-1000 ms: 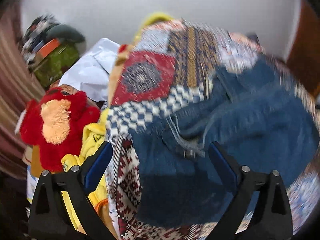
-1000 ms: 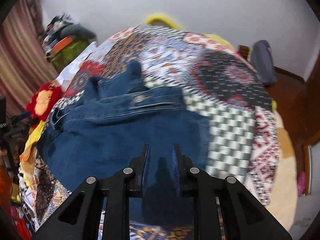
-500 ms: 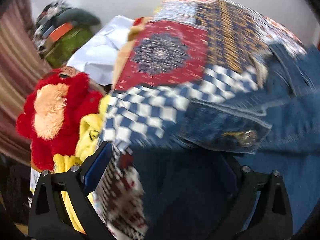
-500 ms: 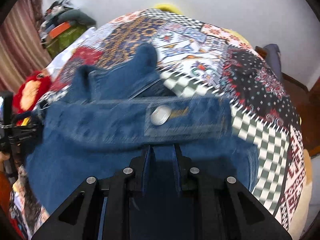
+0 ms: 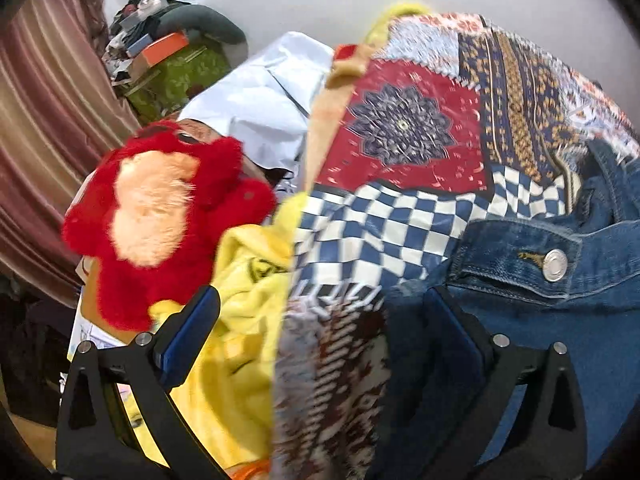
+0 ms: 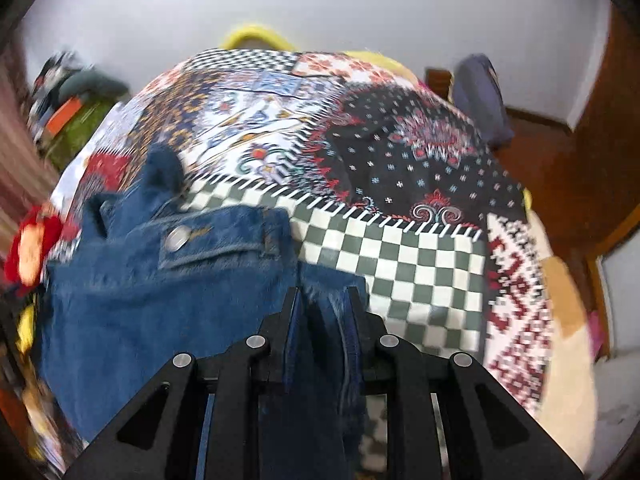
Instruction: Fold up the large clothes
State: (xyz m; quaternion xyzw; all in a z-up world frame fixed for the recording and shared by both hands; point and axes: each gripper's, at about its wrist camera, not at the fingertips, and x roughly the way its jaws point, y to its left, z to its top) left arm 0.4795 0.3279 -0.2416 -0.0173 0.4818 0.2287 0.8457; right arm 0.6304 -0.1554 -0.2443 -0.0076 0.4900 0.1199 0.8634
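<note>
Room: a bed is filling both views, covered by a patchwork bedspread (image 6: 400, 184) of checks and floral panels, with a pale wall behind and a striped curtain (image 5: 44, 128) hanging at the left.
Clutter: a red plush toy (image 5: 160, 216) and a yellow cloth (image 5: 244, 280) are lying at the bed's left edge, with a white sheet (image 5: 260, 108) behind them.
Garment: the denim jeans (image 6: 160, 300) are lying on the near left part of the bedspread, waistband and metal button (image 5: 555, 265) facing up, a leg trailing toward the far side.
Right gripper (image 6: 322, 312): its jaws are standing narrow and pinching a fold of the jeans' edge.
Left gripper (image 5: 320, 320): its jaws are opening to their widest, holding nothing; one finger is hanging over the yellow cloth, the other over the denim just below the waistband corner.
Step in hand: seemingly, the left gripper is lining up for a second hold on the jeans.
Doing it well: it should be shifting toward the denim so both fingers straddle the waistband edge alone, not the bedspread or the yellow cloth, while the right keeps its pinch firm.
Risk: catching the bedspread along with the denim would be dragging the cover and spoiling the fold.
</note>
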